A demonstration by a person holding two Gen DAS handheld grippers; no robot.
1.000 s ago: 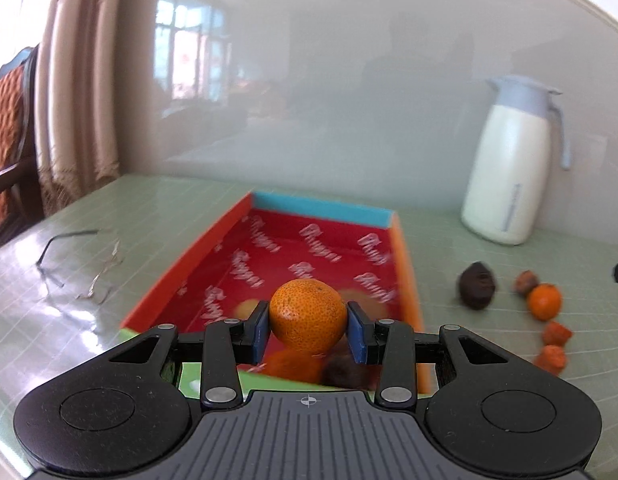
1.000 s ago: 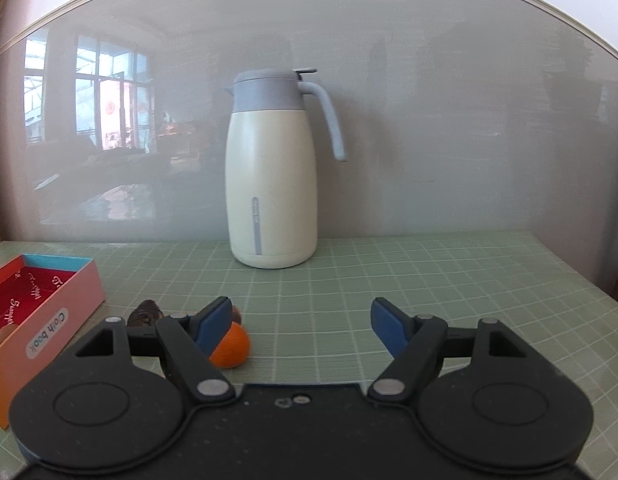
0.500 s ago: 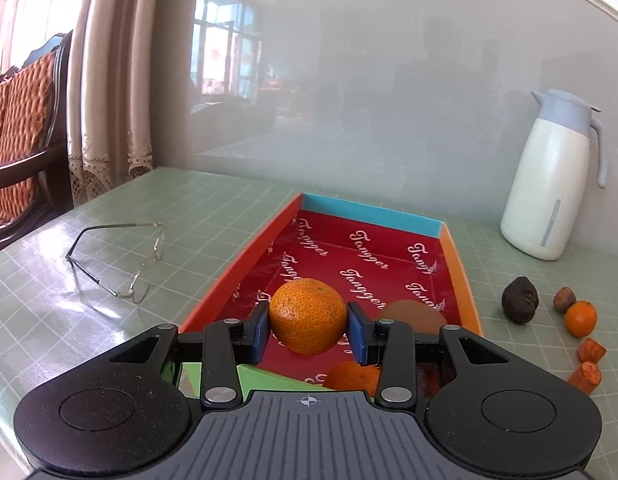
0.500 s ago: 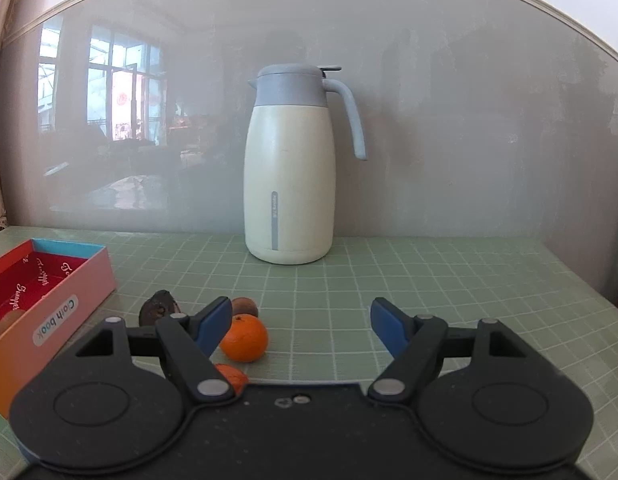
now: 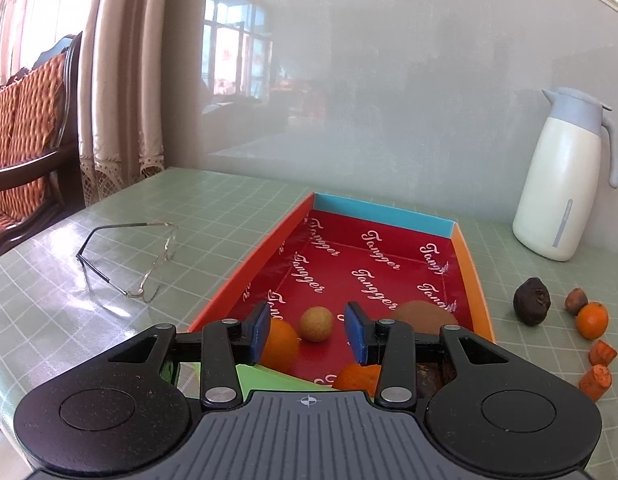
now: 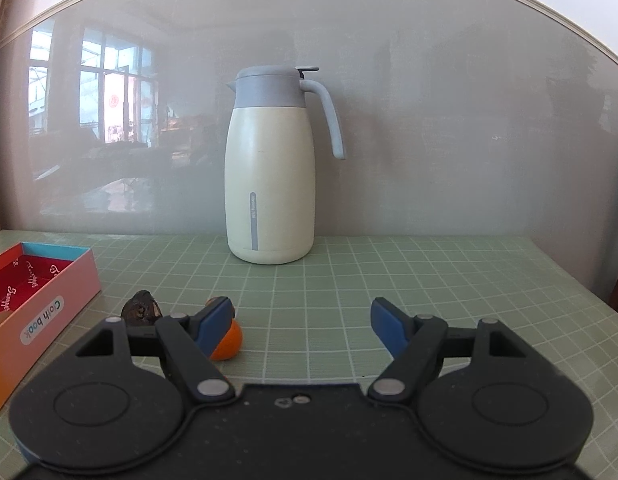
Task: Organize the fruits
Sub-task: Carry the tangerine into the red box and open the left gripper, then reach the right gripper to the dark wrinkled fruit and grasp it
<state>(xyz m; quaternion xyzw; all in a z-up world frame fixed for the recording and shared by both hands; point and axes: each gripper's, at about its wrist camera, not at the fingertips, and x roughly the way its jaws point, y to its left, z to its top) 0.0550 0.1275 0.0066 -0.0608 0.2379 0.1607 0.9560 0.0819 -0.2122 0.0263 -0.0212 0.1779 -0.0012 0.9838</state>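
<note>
Left gripper [image 5: 309,332] stands parted and empty above the red box [image 5: 465,264]; an orange [image 5: 283,346] lies inside beside its left pad. Right gripper [image 6: 301,322] gapes wide, empty, near a loose orange [image 6: 229,342] on the table [image 6: 389,280].

Left gripper [image 5: 309,332]: black plastic body w/ two round discs, silver rivets, blue pads [image 5: 260,330], ribbed grey plate w/ small crosshair mark behind the jaws. Right gripper [image 6: 301,322]: same build, blue pads [image 6: 213,322], smooth black plate, two tiny screws (probably).
</note>
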